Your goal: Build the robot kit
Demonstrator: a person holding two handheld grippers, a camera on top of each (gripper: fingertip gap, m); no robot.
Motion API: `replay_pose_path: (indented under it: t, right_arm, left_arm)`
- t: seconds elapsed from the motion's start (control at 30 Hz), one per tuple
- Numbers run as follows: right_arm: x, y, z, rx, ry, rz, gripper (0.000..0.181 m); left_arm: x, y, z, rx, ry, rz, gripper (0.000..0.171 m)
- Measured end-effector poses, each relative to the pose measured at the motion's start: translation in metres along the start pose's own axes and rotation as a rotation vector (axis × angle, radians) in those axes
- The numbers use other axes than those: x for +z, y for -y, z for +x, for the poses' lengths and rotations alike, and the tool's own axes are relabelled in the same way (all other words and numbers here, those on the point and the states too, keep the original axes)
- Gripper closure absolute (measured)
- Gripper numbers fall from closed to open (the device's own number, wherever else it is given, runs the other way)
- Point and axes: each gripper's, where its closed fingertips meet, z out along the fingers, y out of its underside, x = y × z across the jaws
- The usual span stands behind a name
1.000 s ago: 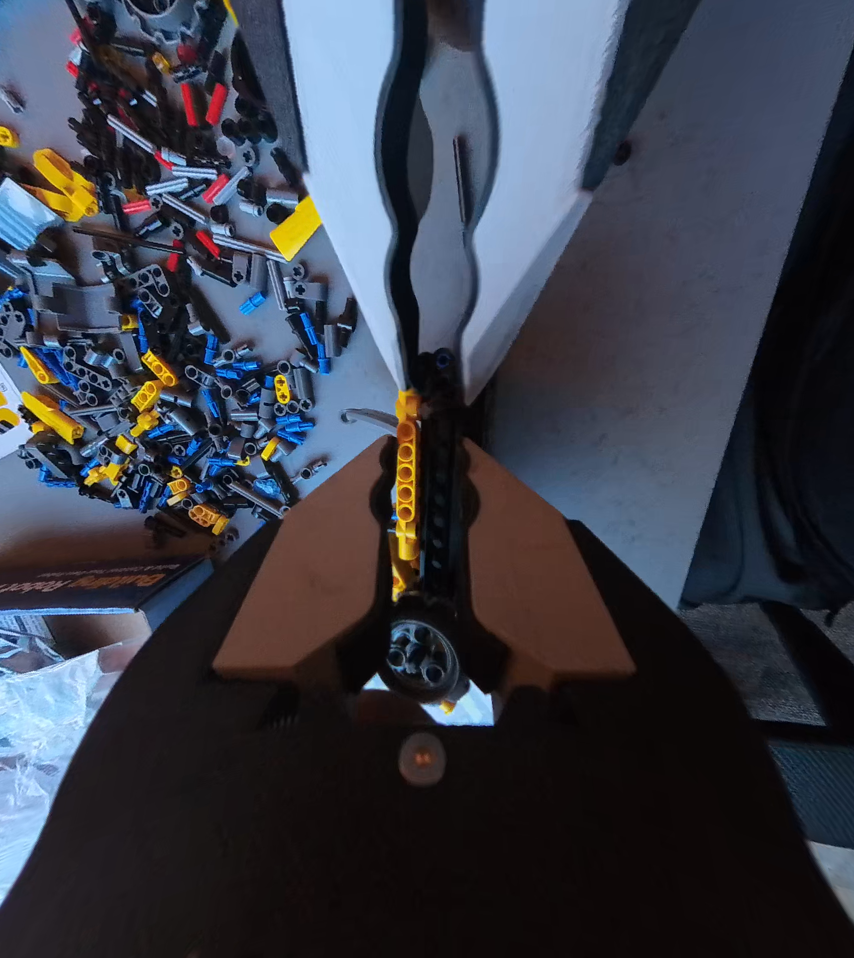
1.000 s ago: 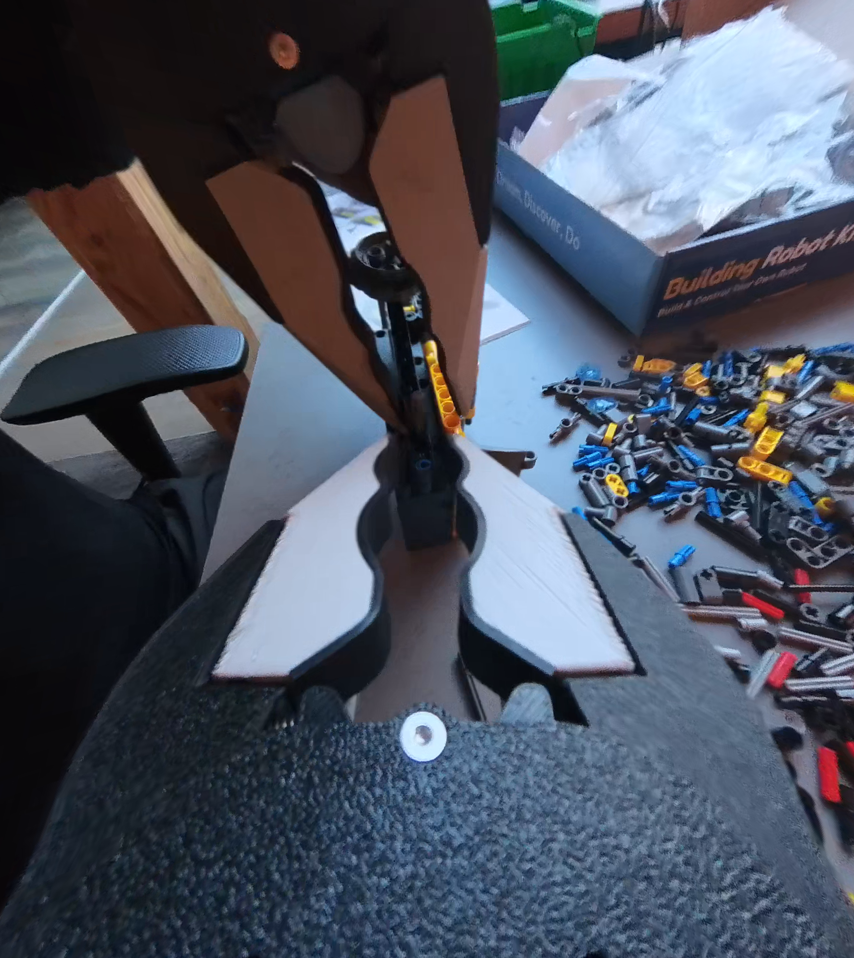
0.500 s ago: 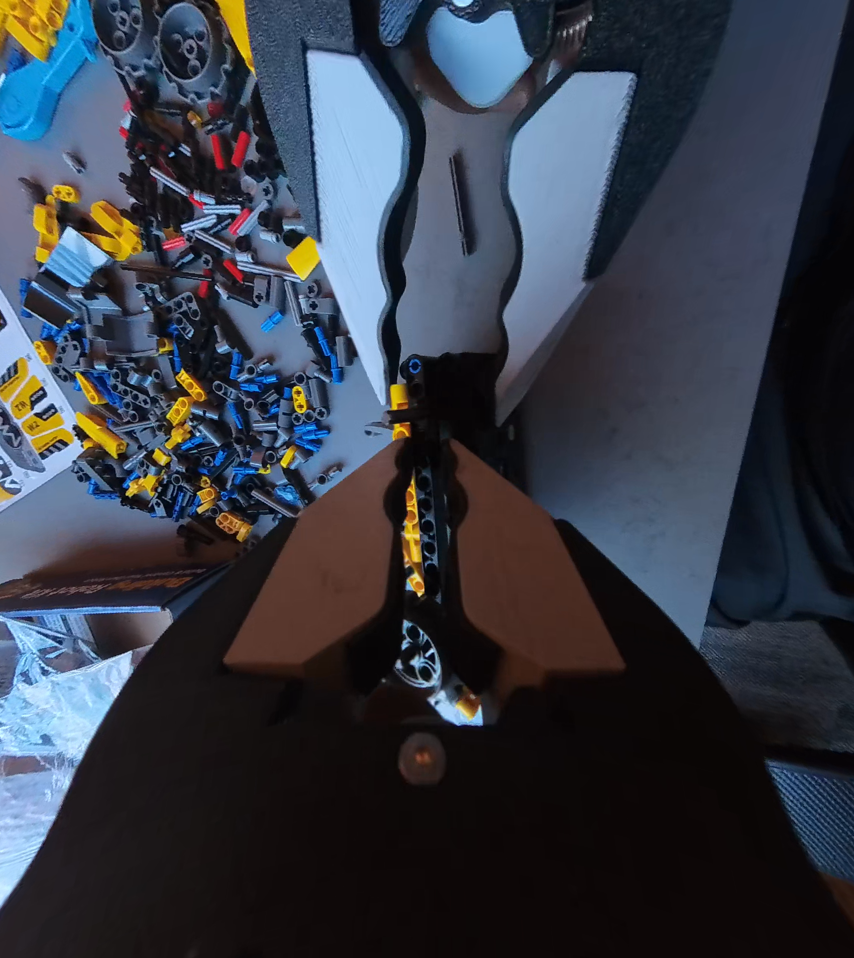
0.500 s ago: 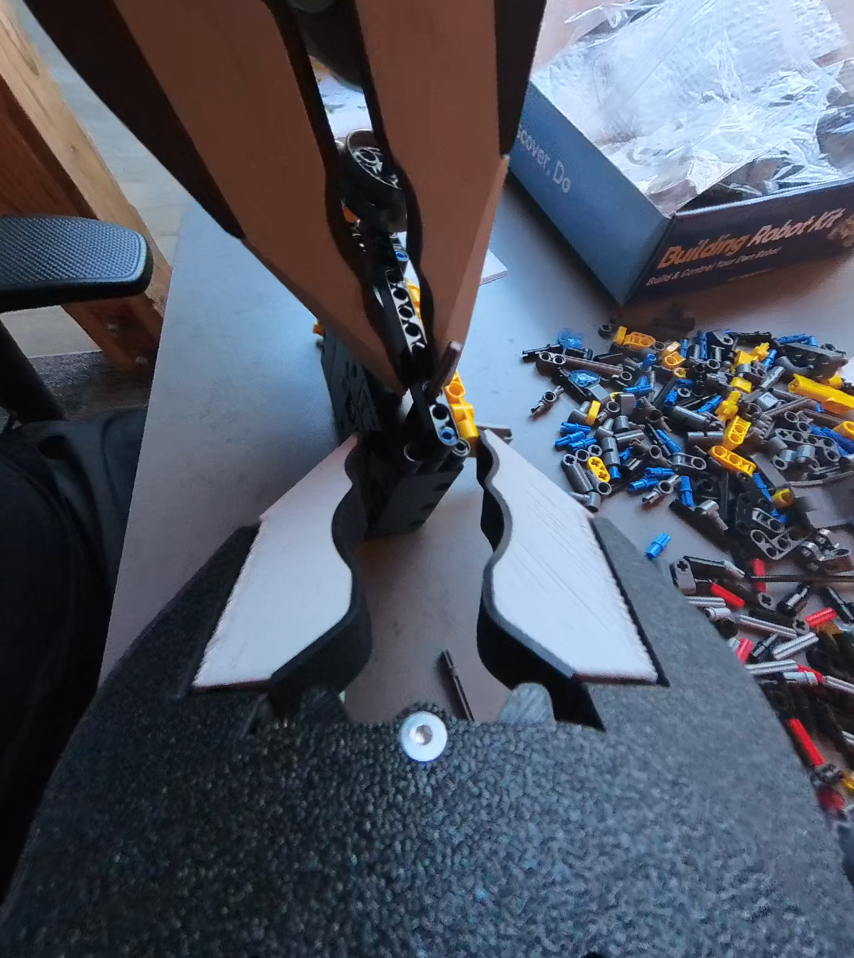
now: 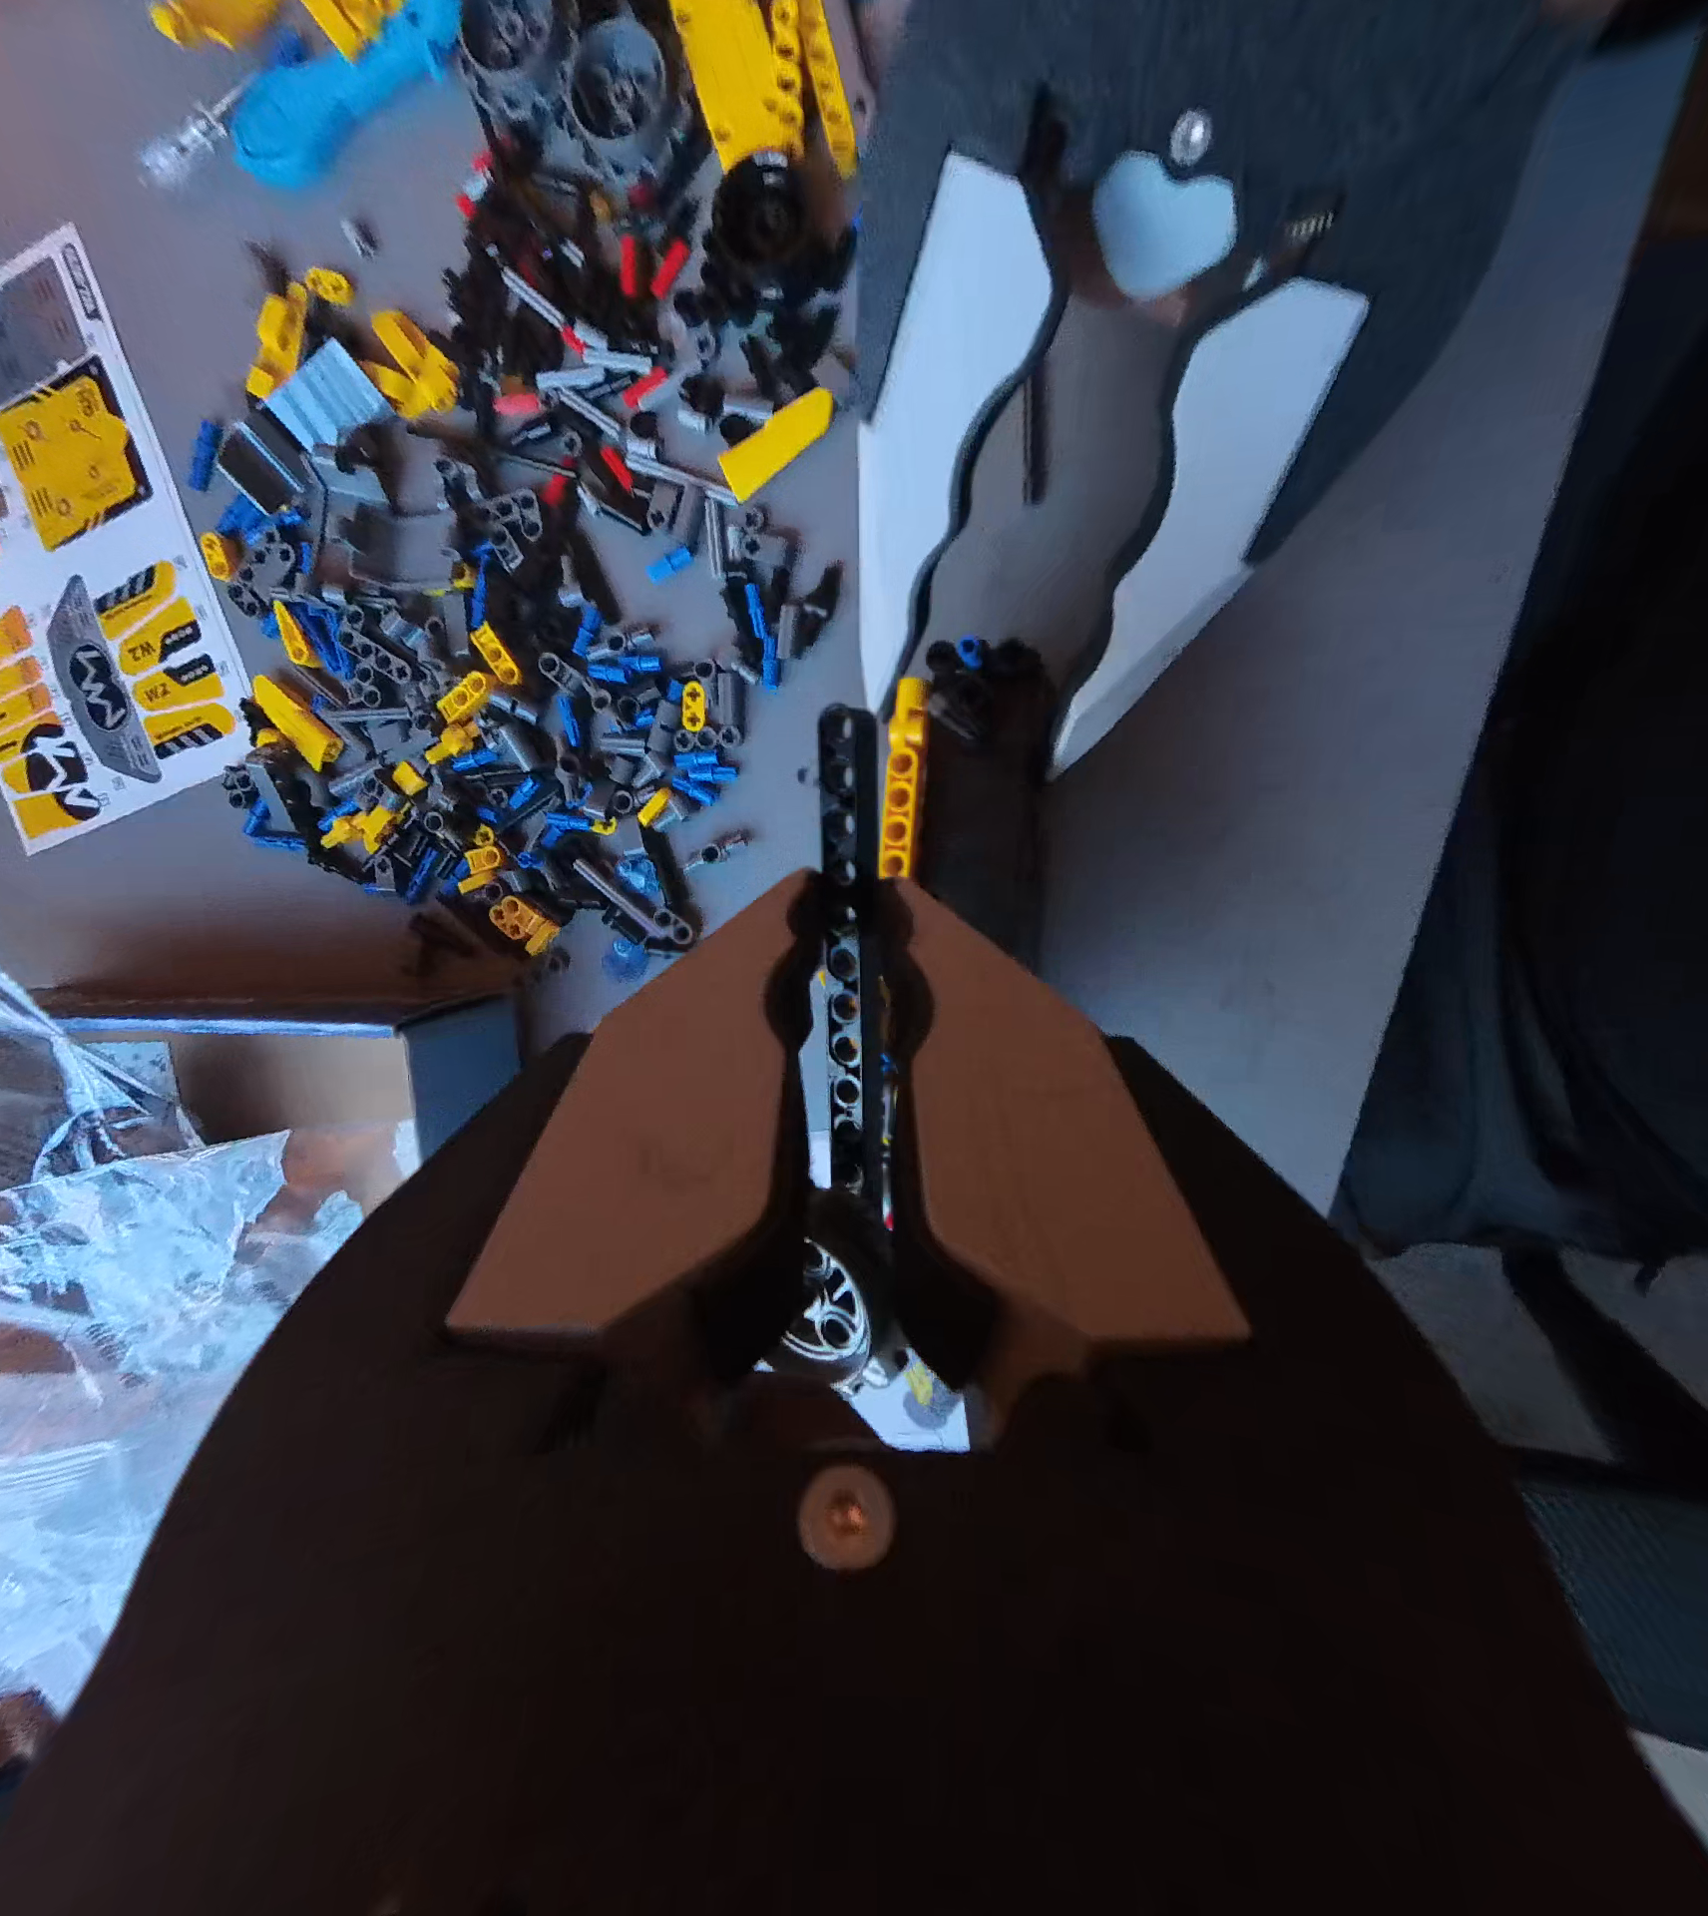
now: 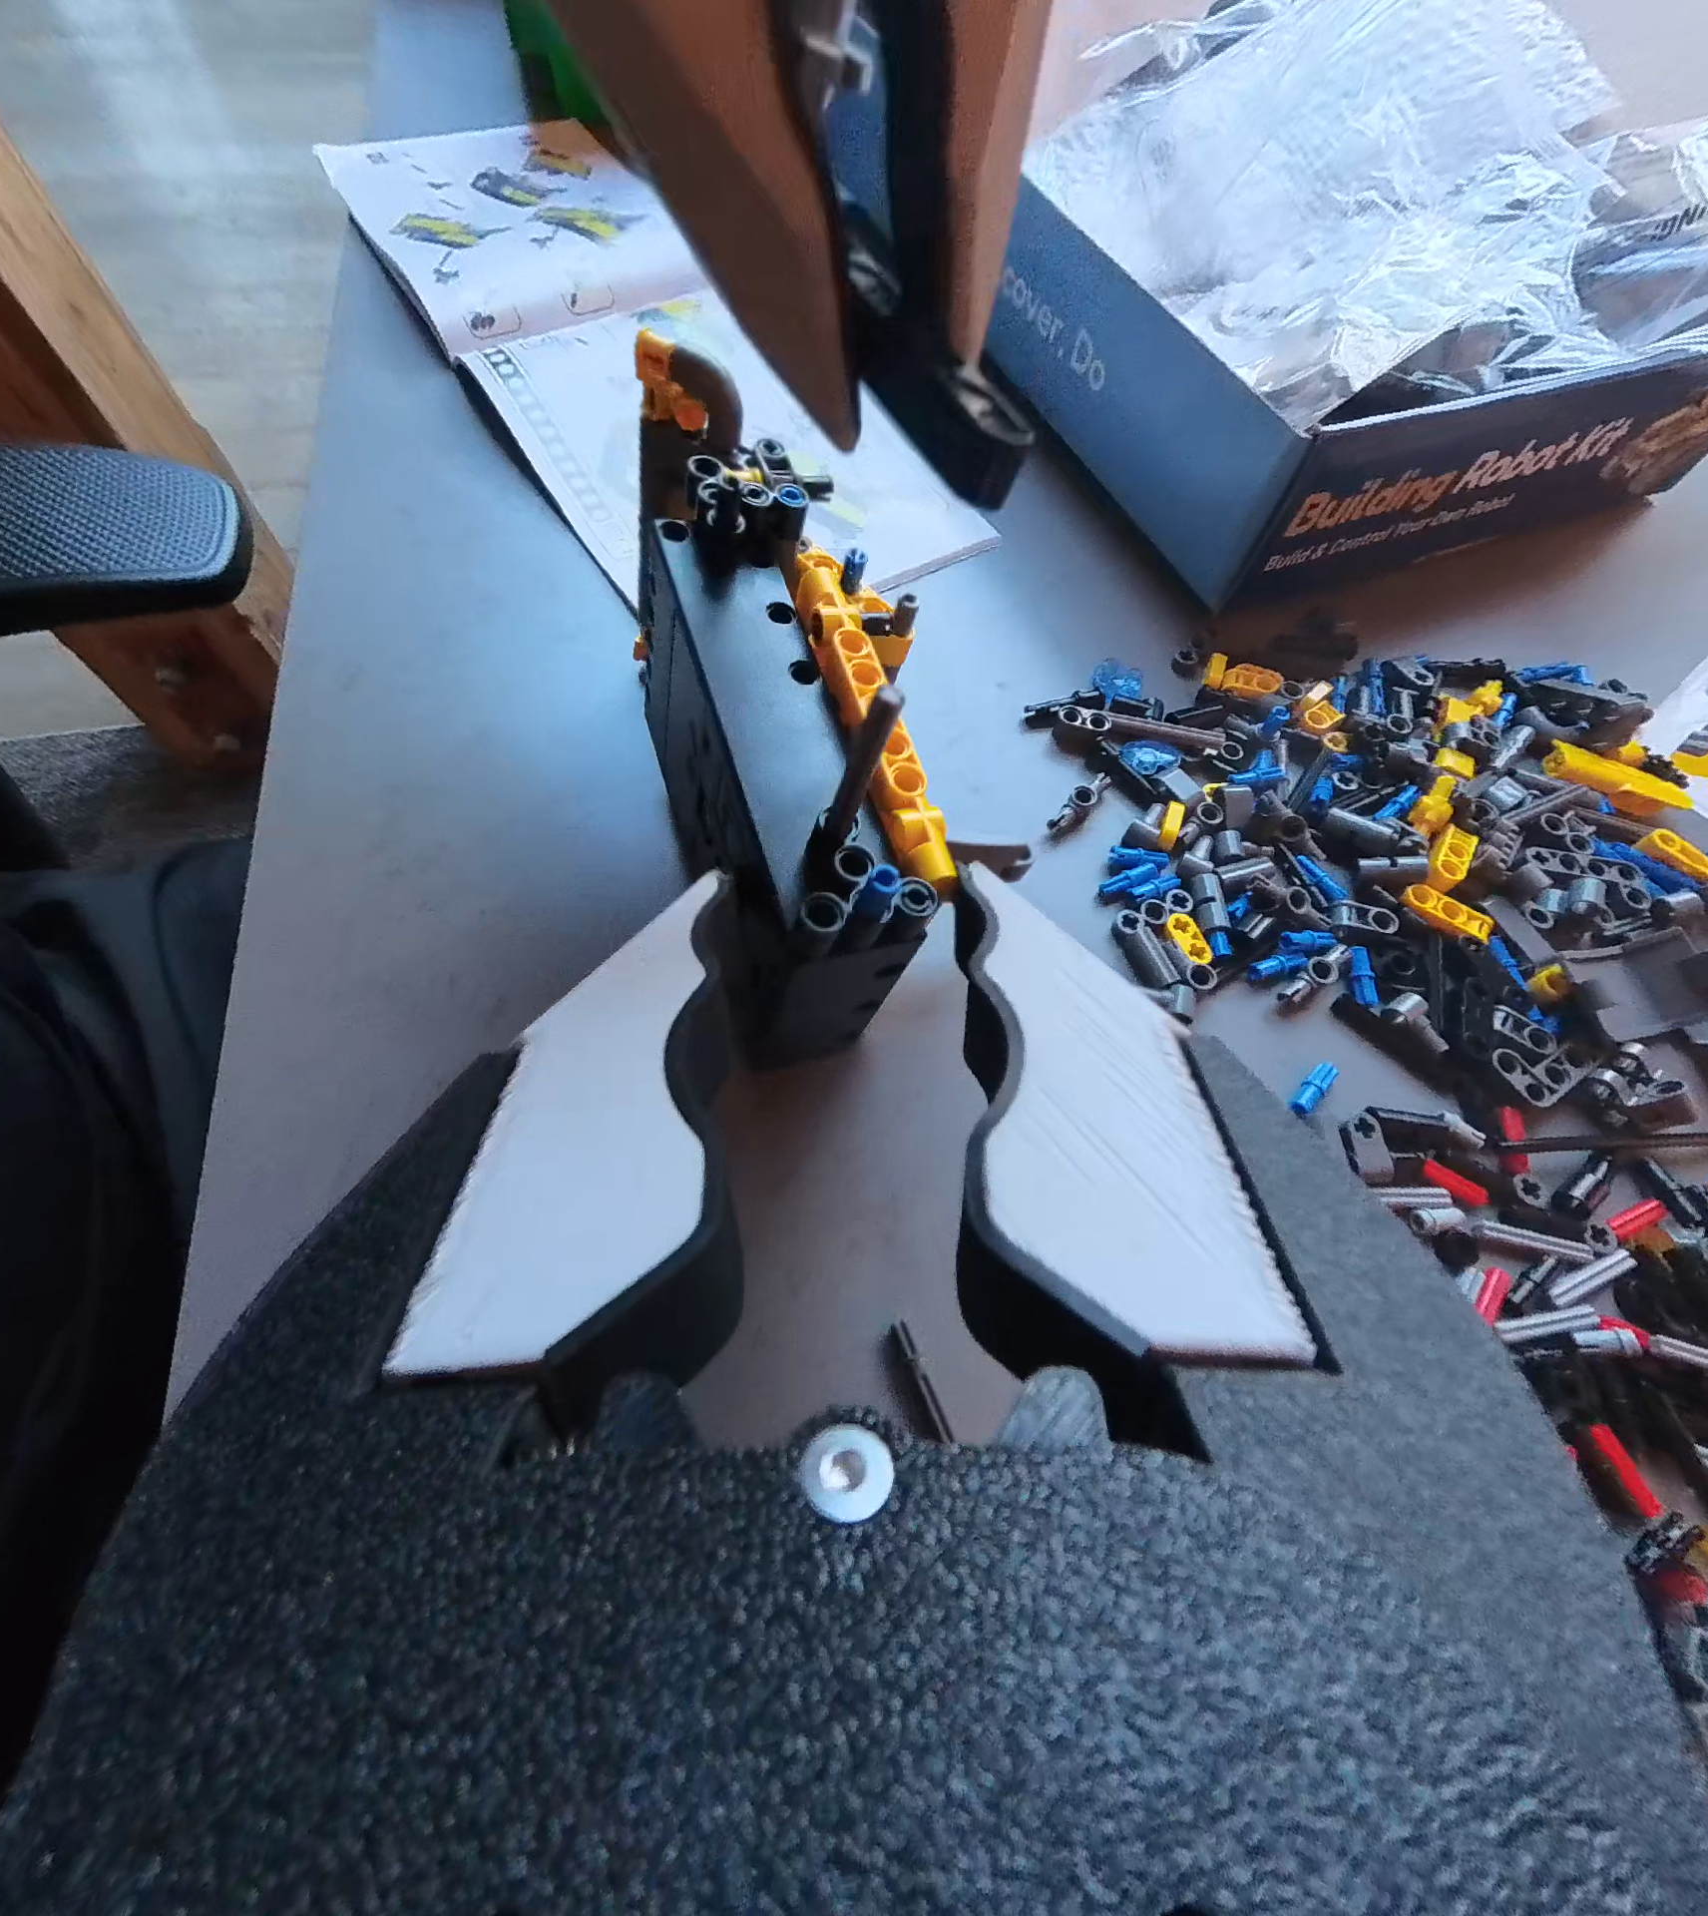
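Left gripper (image 5: 848, 881) raised above table (image 6: 456, 664), jaws clenched on long black perforated beam (image 5: 845, 912) with small wheel (image 5: 834, 1322) at rear end

Right gripper (image 6: 840, 902) low over table, jaws spread wide, gripping nothing; tips flank near end of black-and-yellow block assembly (image 6: 777, 726), just beside it, contact unclear

Assembly rests on table near left edge, instruction booklet (image 6: 539, 270) behind it

Loose heap of small parts (image 6: 1430, 881) to right; open box (image 6: 1296, 456) with plastic bags beyond; sticker sheet (image 5: 41, 518) beside heap

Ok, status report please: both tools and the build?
Left tool shut on black beam. Right tool open, tips flanking black-yellow assembly. Parts pile beside it.
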Motion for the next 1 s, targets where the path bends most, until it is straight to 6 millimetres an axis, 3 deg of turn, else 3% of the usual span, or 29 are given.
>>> replay_pose_path:
  t: [0.13, 0.27, 0.33, 0.4, 0.5, 0.6, 0.77, 0.83, 1.0]
  right_arm:
    - [-0.001, 0.001, -0.001, 0.001, 0.006, 0.011, 0.142]
    - [-0.001, 0.000, 0.000, 0.031, 0.035, 0.014, 0.142]
    - [-0.002, -0.001, 0.002, 0.053, 0.047, 0.015, 0.142]
    - [-0.004, -0.003, 0.005, 0.078, 0.063, 0.015, 0.142]
    - [-0.008, -0.006, 0.012, 0.127, 0.079, 0.010, 0.143]
    - [-0.011, -0.007, 0.016, 0.163, 0.092, 0.011, 0.143]
    - [-0.011, -0.008, 0.017, 0.208, 0.124, 0.020, 0.143]
    - [-0.011, -0.008, 0.017, 0.215, 0.131, 0.029, 0.143]
    - [-0.013, -0.009, 0.017, 0.195, 0.107, 0.045, 0.144]
  left_arm:
    - [0.000, -0.004, -0.003, -0.003, 0.031, -0.008, 0.166]
    - [-0.016, -0.017, -0.011, -0.023, 0.088, -0.022, 0.166]
    - [-0.027, -0.019, -0.001, -0.029, 0.073, 0.007, 0.166]
    - [-0.032, -0.020, 0.022, -0.021, 0.022, 0.035, 0.165]
    - [-0.012, -0.023, 0.067, 0.007, -0.071, 0.051, 0.165]
    - [0.031, -0.028, 0.095, -0.007, -0.123, 0.044, 0.164]
    - [0.085, -0.038, 0.096, -0.013, -0.043, 0.011, 0.164]
    - [0.087, -0.032, 0.092, -0.005, 0.007, 0.077, 0.164]
    - [0.085, -0.034, 0.084, 0.019, 0.096, 0.120, 0.131]
